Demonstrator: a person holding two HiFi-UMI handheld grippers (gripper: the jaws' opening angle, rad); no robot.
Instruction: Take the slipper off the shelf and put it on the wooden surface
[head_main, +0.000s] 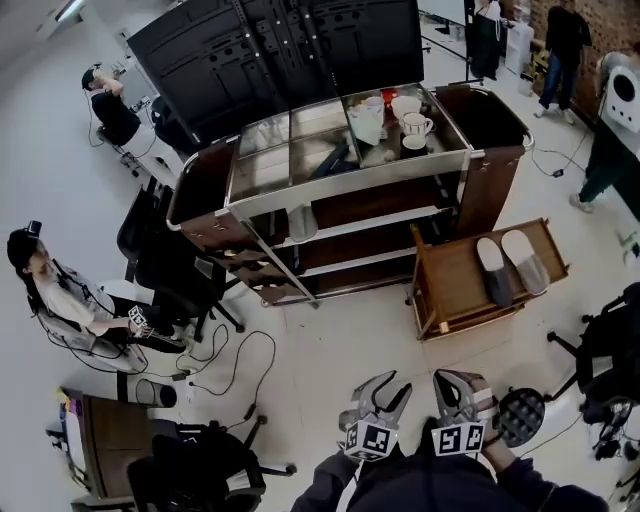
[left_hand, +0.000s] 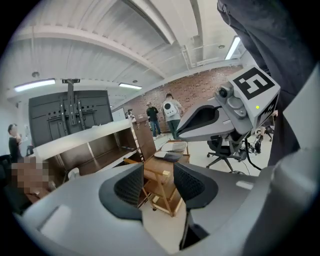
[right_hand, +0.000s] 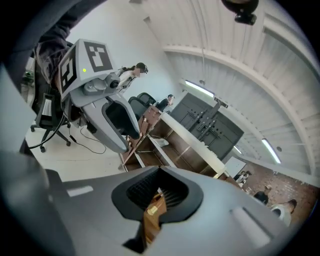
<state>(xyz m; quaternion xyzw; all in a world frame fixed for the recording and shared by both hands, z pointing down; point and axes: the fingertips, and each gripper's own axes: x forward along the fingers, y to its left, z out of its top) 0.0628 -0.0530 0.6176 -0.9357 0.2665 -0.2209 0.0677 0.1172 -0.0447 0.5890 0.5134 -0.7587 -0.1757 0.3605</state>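
Nearest, well in front of the shelf (head_main: 350, 183), the left gripper (head_main: 388, 386) has its jaws apart and the right gripper (head_main: 455, 384) is clenched on nothing, so no carrying is in hand. Just right of the shelf, a dark slipper (head_main: 493, 270) and a light slipper (head_main: 526, 260) lie side by side on the wooden surface (head_main: 452, 292) — the placing looks done. If the pale thing (head_main: 300, 222) on the shelf's middle board is a slipper — I cannot tell — the next move is a reach there with open jaws.

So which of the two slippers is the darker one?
The left slipper, nearer the shelf unit; the right slipper beside it is paler grey.
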